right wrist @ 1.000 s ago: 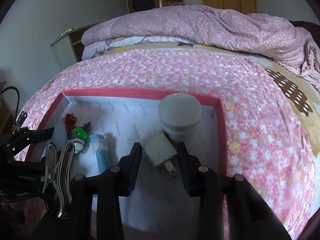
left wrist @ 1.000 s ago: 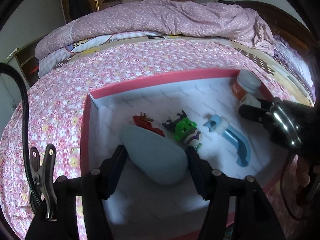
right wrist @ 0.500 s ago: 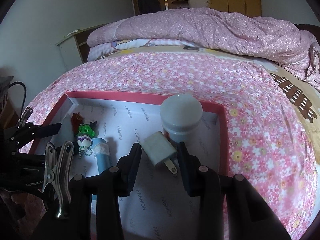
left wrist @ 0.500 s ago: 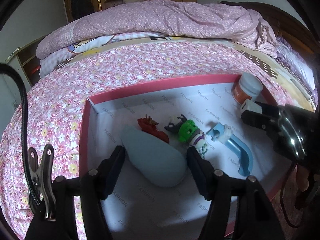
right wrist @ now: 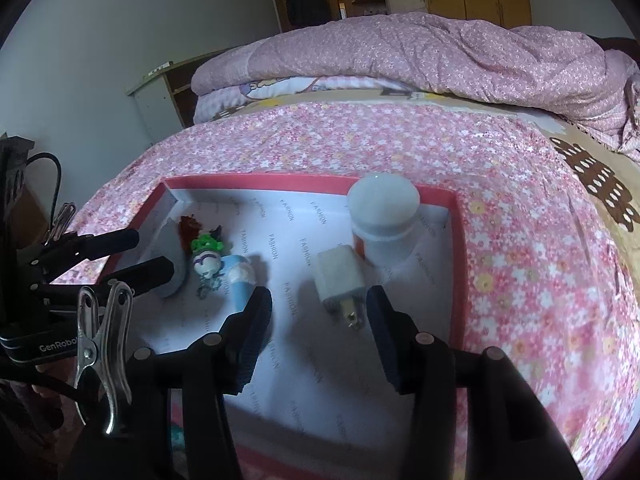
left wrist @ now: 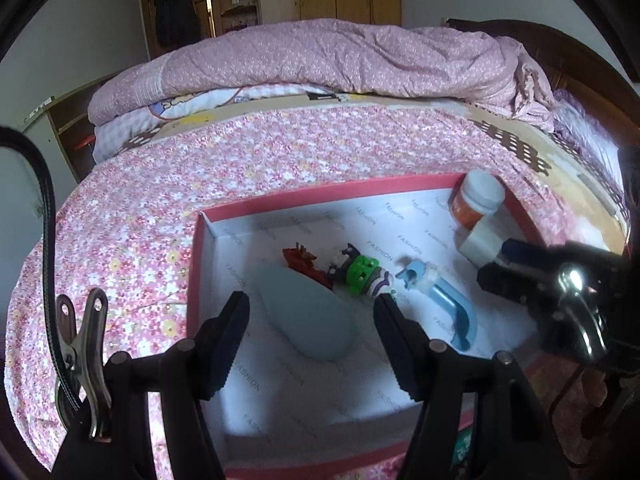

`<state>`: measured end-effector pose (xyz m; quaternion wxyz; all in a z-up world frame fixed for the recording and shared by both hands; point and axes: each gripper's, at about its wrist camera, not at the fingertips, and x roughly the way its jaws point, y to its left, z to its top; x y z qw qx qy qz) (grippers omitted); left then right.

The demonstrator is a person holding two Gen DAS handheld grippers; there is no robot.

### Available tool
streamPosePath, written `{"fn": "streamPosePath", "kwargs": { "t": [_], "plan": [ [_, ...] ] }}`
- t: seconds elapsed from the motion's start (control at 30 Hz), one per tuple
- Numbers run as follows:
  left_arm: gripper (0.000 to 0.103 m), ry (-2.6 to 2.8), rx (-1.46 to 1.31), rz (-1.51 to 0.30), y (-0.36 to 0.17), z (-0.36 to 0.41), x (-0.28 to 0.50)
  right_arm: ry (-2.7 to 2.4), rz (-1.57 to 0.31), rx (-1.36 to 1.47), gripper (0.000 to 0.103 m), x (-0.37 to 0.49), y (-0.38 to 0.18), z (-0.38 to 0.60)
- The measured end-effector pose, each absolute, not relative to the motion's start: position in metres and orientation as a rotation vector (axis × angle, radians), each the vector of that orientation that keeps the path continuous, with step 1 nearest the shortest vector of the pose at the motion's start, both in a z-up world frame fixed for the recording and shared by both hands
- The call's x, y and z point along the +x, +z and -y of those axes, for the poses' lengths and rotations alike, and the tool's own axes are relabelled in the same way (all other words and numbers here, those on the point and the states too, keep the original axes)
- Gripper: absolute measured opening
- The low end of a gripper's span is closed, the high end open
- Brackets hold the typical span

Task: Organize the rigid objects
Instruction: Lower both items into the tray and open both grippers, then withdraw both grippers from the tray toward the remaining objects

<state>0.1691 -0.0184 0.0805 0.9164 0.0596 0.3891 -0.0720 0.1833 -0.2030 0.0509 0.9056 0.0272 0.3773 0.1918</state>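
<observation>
A pink box [left wrist: 328, 192] with a white lining lies on the bed. In it lie a pale blue oval object [left wrist: 306, 318], a small red toy [left wrist: 300, 262], a green and purple figure [left wrist: 362, 274], a blue curved tool [left wrist: 448, 306], a white plug adapter [right wrist: 340, 276] and an orange jar with a white lid [right wrist: 382, 216]. My left gripper [left wrist: 312, 320] is open, its fingers either side of the oval object and apart from it. My right gripper [right wrist: 318, 312] is open, with the adapter lying free just beyond its fingers. The box also shows in the right wrist view [right wrist: 460, 264].
The bed has a pink flowered sheet [right wrist: 520, 240] all around the box. A rolled pink quilt [left wrist: 320, 60] lies at the far end. A shelf unit [right wrist: 160, 96] stands by the wall on the left.
Both grippers have opened wider and drawn back from the box. The right gripper let go of the plug adapter, which now lies on the box floor. The oval object lies free too.
</observation>
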Motion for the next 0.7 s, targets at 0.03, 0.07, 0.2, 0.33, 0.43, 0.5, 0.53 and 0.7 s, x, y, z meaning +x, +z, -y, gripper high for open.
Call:
{"fn": "streamPosePath", "kwargs": {
  "t": [0.03,0.07,0.2,0.33,0.43,0.5,0.53,0.7],
  "plan": [
    [0.068,-0.147,0.121,-0.801,0.082,0.019,0.168,0.401,-0.779,0.056,0.051,0.180,0.052,0.202],
    [0.068,-0.146,0.118,-0.803,0.083,0.020,0.166,0.403,-0.778,0.056,0.051,0.177,0.054,0.202],
    [0.068,-0.145,0.115,-0.812,0.086,0.022,0.156,0.418,-0.773,0.080,0.052,0.166,0.059,0.202],
    [0.068,-0.144,0.118,-0.811,0.090,0.024,0.144,0.415,-0.780,0.080,0.056,0.153,0.062,0.201],
    [0.068,-0.142,0.108,-0.806,0.093,0.023,0.134,0.414,-0.777,0.082,0.056,0.142,0.065,0.202],
    [0.068,-0.141,0.095,-0.809,0.094,0.023,0.128,0.419,-0.774,0.087,0.056,0.134,0.068,0.203],
    [0.068,-0.141,0.093,-0.811,0.095,0.023,0.126,0.419,-0.772,0.090,0.056,0.130,0.069,0.204],
    [0.068,-0.149,0.104,-0.810,0.096,0.024,0.107,0.421,-0.767,0.106,0.056,0.109,0.073,0.207]
  ]
}}
